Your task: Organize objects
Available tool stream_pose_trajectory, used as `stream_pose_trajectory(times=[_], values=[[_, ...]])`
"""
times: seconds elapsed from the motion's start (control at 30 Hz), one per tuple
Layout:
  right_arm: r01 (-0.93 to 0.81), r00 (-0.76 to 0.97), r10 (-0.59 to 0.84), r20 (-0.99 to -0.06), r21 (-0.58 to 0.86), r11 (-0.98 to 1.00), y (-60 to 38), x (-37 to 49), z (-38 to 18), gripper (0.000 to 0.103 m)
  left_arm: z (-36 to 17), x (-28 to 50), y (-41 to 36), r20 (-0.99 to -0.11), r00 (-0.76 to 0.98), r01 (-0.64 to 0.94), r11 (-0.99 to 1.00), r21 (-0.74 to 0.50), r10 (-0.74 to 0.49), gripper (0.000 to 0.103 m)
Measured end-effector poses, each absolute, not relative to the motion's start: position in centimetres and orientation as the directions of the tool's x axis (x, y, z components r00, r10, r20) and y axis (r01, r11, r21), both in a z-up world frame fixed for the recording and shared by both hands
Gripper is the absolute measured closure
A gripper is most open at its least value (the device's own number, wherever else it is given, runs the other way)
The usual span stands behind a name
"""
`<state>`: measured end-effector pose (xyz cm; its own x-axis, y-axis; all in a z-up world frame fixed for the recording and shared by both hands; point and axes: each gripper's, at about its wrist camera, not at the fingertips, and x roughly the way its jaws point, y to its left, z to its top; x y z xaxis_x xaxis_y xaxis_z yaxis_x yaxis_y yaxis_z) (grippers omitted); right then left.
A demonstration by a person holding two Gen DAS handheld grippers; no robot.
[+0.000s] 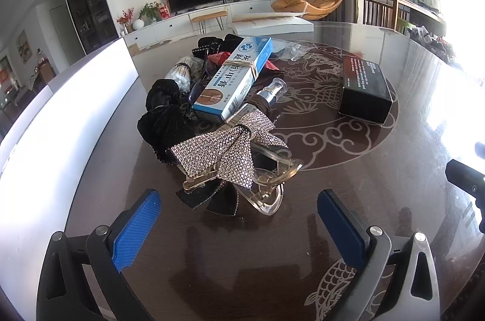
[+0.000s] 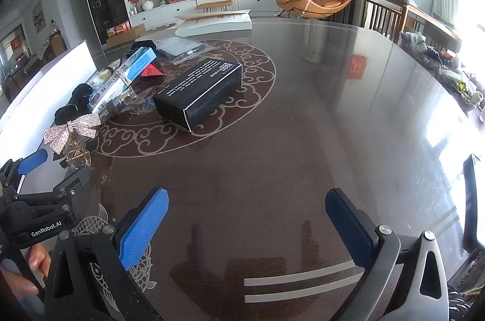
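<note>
Rhinestone bow clip (image 1: 230, 160) looks light, snaggy, brittle: pinch its clear claw body, left gripper (image 1: 239, 218) and right gripper (image 2: 247, 215) both gaping, empty.

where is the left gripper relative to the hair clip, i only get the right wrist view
Observer: The left gripper faces the rhinestone bow clip, jaws wide open, clip just beyond the fingertips.
Operator: anything stacked behind it
Observer: Yes, a blue and white box bound with a rubber band lies across the pile.
Operator: what's under that box
Observer: A pump bottle pokes out beside it.
</note>
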<state>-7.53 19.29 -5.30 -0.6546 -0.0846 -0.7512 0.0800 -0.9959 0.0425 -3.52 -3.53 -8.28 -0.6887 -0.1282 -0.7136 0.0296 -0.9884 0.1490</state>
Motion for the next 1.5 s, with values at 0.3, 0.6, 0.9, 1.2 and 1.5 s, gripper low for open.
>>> stream_pose_trajectory(times=[0.3,0.6,0.9,1.2,1.5], values=[[0.080,-0.637,-0.086,-0.766,0.045,-0.996,19.2,-7.8,-5.8,0.000,-8.4,-3.5,-3.6,-0.720,-0.683,0.023,-0.989,0.144,-0.121,0.000],[0.087,-0.614,-0.084,-0.785,0.039,-0.995,18.9,-8.0,-6.4,0.000,-8.5,-3.6,-3.5,-0.726,-0.677,0.017,-0.989,0.144,-0.117,0.000],[0.071,-0.582,-0.074,-0.810,0.039,-0.997,19.3,-8.3,-7.2,0.000,-8.6,-3.7,-3.4,-0.728,-0.674,0.009,-0.987,0.158,-0.123,0.000],[0.068,-0.562,-0.052,-0.825,0.017,-0.998,19.1,-8.5,-7.9,0.000,-8.7,-3.8,-3.3,-0.734,-0.668,0.004,-0.987,0.163,-0.124,0.000],[0.078,-0.567,-0.037,-0.823,-0.009,-0.997,18.7,-8.5,-8.1,0.000,-8.8,-3.8,-3.2,-0.738,-0.663,-0.003,-0.986,0.168,-0.124,0.000]])
